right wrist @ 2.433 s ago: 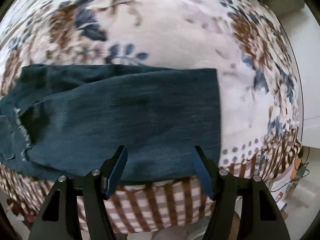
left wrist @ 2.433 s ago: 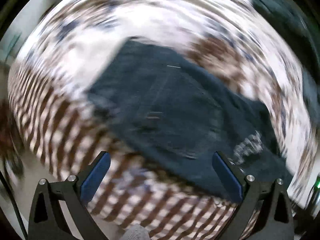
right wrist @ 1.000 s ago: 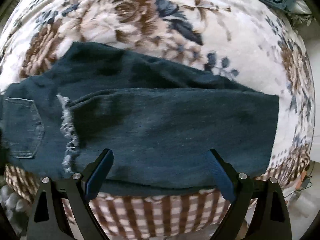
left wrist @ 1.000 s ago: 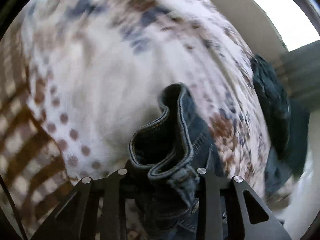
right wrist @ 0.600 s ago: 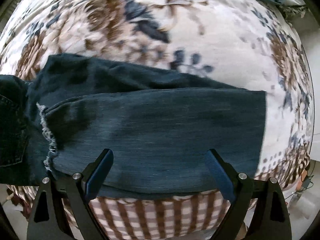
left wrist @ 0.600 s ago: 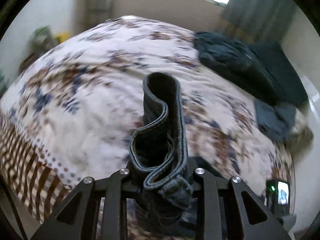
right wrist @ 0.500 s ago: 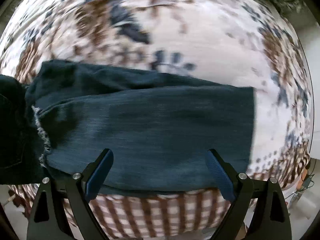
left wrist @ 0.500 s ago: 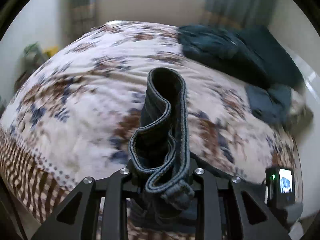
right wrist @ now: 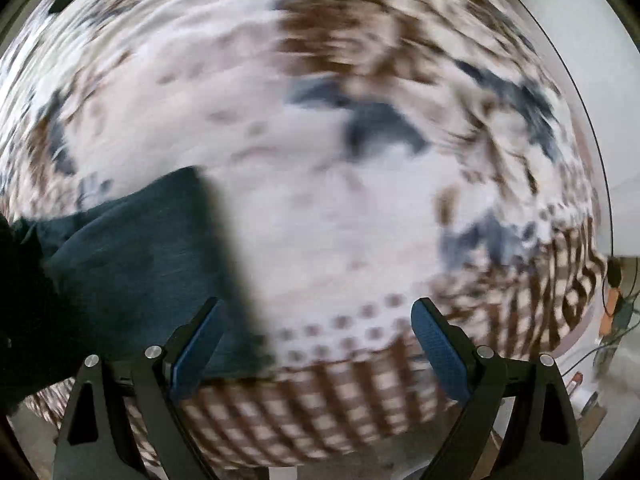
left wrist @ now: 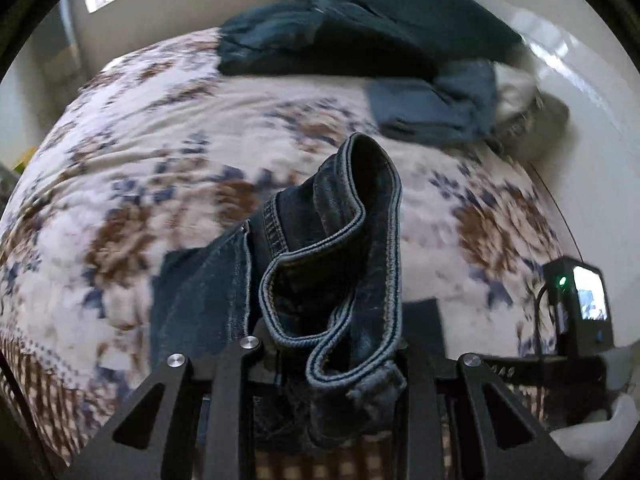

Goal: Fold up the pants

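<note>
Bedspread (left wrist: pixel 168 128): underlies all. Pants (left wrist: pixel 344 264): waistband bunched at centre of the left wrist view, between the left gripper (left wrist: pixel 326 354) fingers; legs trail to 8 o'clock. Clothes pile (left wrist: pixel 360 36): 12 o'clock, far edge. Folded garment (left wrist: pixel 432 108): 1 o'clock. Right gripper (left wrist: pixel 576 308): 3 o'clock.

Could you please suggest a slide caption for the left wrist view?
Left gripper clamps the jeans' waistband above a floral blanket; more dark clothes lie piled at the far end.

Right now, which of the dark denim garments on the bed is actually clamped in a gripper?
The jeans whose waistband loops up between the left gripper; the dark pile and folded piece lie untouched at the far end.
</note>
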A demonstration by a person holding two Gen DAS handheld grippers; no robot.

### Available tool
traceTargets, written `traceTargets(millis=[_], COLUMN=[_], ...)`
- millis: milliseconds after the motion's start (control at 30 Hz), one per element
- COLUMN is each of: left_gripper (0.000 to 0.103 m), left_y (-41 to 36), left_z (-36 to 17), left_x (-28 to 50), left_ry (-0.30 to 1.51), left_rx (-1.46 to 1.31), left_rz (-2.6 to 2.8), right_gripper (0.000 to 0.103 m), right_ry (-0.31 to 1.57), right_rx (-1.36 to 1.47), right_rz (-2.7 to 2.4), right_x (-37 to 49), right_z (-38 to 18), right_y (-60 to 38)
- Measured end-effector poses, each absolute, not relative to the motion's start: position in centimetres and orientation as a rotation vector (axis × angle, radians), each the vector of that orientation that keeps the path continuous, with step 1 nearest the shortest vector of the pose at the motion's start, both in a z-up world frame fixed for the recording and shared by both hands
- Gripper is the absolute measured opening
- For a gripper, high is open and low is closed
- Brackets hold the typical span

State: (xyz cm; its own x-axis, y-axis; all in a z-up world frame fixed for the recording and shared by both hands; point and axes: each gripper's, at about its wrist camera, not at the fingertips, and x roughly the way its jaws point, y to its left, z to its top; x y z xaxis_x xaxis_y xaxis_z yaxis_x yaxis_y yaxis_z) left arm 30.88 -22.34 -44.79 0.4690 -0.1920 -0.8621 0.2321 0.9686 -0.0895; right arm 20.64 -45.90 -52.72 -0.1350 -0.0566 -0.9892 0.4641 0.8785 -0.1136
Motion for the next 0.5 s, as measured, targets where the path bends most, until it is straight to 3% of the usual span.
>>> traceTargets(millis=[367, 500], left_gripper=[0.024, 0.032], left_y=[-34.2, -34.9], left_z=[-52.4, -54.8], left_x=[28.8, 28.9], left_ry=[1.183, 1.297], left_rx=[0.252, 0.272], left_rz=[-0.42, -0.4], right_gripper=[0.095, 0.095], right_ry=[1.645, 1.621], right_rx=[0.452, 0.526], right_rz=[-0.6, -0.602], right_x=[14.6, 12.1], right_z=[-51.8, -51.4], right_y=[-60.8, -64.6])
